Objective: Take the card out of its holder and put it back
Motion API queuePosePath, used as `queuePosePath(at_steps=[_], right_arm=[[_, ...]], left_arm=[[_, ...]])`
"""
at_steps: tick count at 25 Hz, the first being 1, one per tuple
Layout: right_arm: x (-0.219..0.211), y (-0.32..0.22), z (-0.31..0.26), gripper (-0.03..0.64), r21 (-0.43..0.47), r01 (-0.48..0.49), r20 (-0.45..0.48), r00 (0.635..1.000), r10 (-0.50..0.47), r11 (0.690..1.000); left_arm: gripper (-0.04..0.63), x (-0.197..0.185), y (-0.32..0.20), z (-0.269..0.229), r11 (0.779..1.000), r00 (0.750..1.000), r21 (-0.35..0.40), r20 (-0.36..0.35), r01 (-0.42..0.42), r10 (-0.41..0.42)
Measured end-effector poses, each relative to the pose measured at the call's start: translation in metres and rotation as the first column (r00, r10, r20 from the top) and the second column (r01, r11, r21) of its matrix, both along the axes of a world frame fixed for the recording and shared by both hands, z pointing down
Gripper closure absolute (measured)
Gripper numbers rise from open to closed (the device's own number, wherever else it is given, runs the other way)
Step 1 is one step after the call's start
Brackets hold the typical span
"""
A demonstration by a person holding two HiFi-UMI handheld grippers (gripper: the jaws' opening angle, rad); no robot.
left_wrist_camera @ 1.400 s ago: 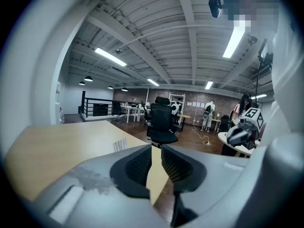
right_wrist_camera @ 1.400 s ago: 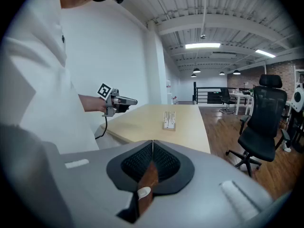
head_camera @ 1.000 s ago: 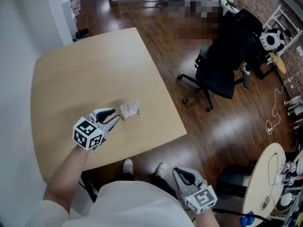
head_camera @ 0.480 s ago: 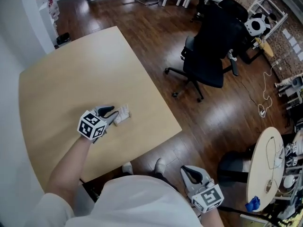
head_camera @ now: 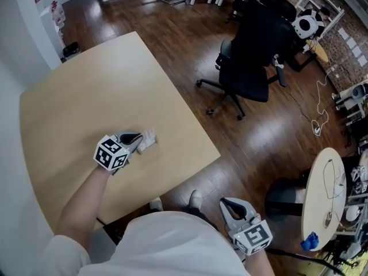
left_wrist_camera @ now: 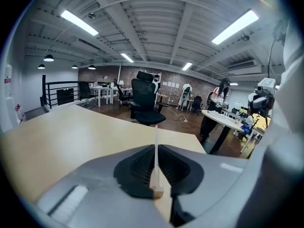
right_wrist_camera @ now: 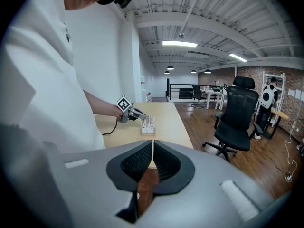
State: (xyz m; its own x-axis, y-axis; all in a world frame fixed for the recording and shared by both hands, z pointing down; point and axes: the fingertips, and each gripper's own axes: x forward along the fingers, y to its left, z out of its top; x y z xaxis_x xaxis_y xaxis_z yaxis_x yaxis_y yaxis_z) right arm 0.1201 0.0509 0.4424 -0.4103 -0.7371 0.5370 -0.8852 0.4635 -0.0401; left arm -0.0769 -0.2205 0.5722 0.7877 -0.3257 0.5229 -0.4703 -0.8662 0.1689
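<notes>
My left gripper [head_camera: 140, 141] is closing its dark ribbed jaws onto the thin white card [left_wrist_camera: 156, 141], which stands upright in its small pale wooden holder [left_wrist_camera: 157, 192] on the light wooden table [head_camera: 86, 85] (my right gripper [right_wrist_camera: 152, 148], pressed together and empty, is off the table beside my body).
</notes>
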Motion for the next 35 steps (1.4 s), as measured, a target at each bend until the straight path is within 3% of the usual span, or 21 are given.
queuePosePath(at_steps=[12, 24, 29, 35], right_arm=[[-0.007, -0.001, 0.005, 0.603, 0.001, 0.007, 0.012, 1.000, -0.007, 1.000], [-0.012, -0.008, 0.010, 0.603, 0.011, 0.064, 0.043, 0.997, -0.065, 0.998], [-0.014, -0.015, 0.014, 0.603, 0.011, 0.126, 0.057, 0.990, -0.126, 0.992], [-0.019, -0.034, 0.020, 0.603, 0.013, 0.272, 0.074, 0.960, -0.272, 0.962]], left_arm=[[0.578, 0.001, 0.002, -0.021, 1.000, 0.999, 0.022, -0.026, -0.022, 0.022], [0.578, -0.014, 0.007, -0.086, 0.993, 0.997, 0.115, -0.072, 0.016, -0.008], [0.578, -0.031, 0.021, -0.111, 0.986, 0.995, 0.152, -0.086, 0.069, -0.056], [0.578, -0.069, 0.047, -0.126, 0.961, 0.976, 0.175, -0.078, 0.216, -0.205]])
